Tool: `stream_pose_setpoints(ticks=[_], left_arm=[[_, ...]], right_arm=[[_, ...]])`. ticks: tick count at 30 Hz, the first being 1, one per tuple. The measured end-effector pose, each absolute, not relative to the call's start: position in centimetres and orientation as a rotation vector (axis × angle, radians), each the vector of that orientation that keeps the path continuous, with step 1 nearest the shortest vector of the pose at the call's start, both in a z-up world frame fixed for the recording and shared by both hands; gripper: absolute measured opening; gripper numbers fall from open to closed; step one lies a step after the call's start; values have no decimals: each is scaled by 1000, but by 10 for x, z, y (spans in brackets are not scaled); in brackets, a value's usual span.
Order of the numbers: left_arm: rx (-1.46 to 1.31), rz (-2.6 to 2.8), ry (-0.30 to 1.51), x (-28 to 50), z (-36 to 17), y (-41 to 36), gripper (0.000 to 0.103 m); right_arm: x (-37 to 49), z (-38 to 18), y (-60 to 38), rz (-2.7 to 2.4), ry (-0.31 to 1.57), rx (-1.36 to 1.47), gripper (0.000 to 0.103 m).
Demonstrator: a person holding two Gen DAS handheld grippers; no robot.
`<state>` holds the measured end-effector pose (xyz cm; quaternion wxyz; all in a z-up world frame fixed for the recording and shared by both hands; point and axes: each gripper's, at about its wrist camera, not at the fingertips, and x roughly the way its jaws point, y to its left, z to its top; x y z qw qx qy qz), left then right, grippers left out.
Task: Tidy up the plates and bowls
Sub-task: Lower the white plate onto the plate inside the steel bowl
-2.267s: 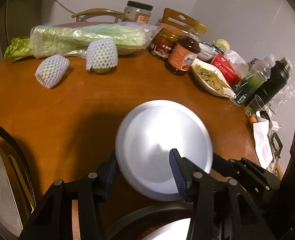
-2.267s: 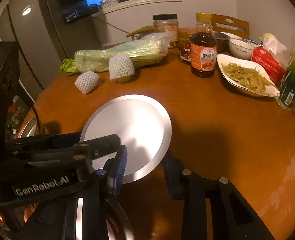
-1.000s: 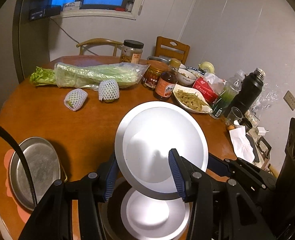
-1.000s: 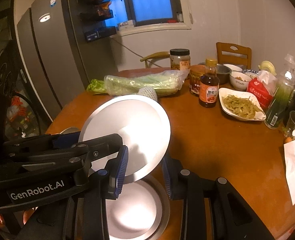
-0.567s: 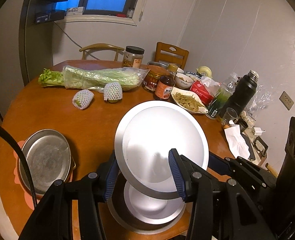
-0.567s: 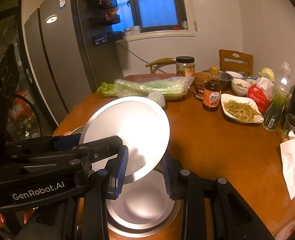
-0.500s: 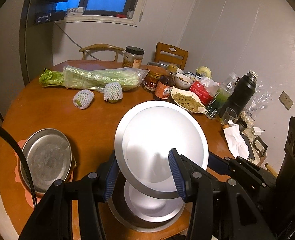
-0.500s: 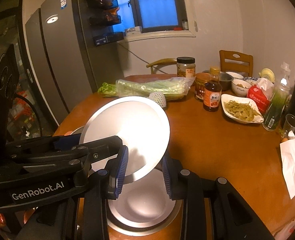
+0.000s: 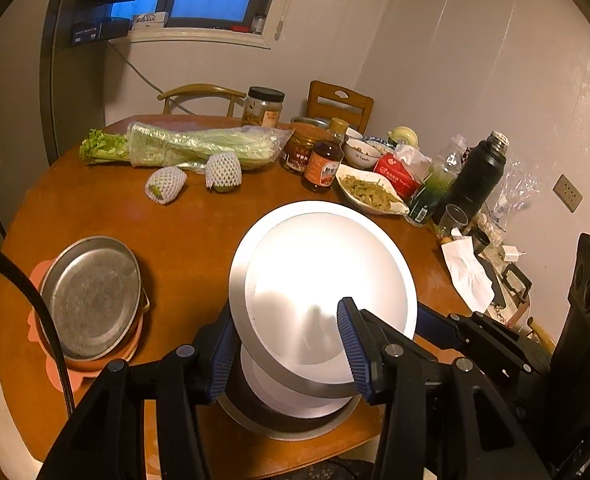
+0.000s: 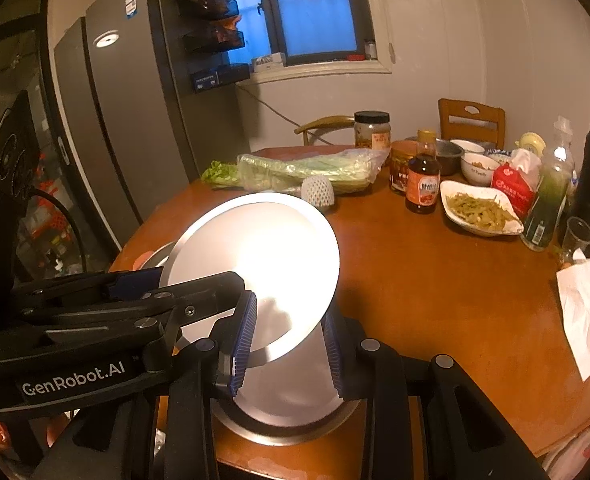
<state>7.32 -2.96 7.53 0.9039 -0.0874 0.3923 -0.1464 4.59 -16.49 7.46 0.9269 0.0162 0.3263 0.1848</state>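
Nearest us, both the left gripper point(image 9: 287, 352) and the right gripper point(image 10: 289, 344) pinch the near rim of a tilted steel plate point(image 9: 327, 276) above a second plate point(image 9: 291, 420) at the table point(image 9: 199, 232) edge; we judge it light, stiff, slippery, best gripped at the rim.

Left gripper point(image 9: 287, 350) angled downward, blue-padded jaws part-closed and clamped on the near rim of a metal plate point(image 9: 323, 276), right gripper point(image 10: 289, 338) alongside, also tilted down, jaws narrower, pinching the same rim
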Motion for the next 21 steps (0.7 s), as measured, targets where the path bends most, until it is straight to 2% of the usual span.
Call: stream_pose_setpoints(ticks=[21], left_arm=[[-175,-297,918,78,30,-42,48]], right_arm=[[37,34,-177,378,771,38,33]])
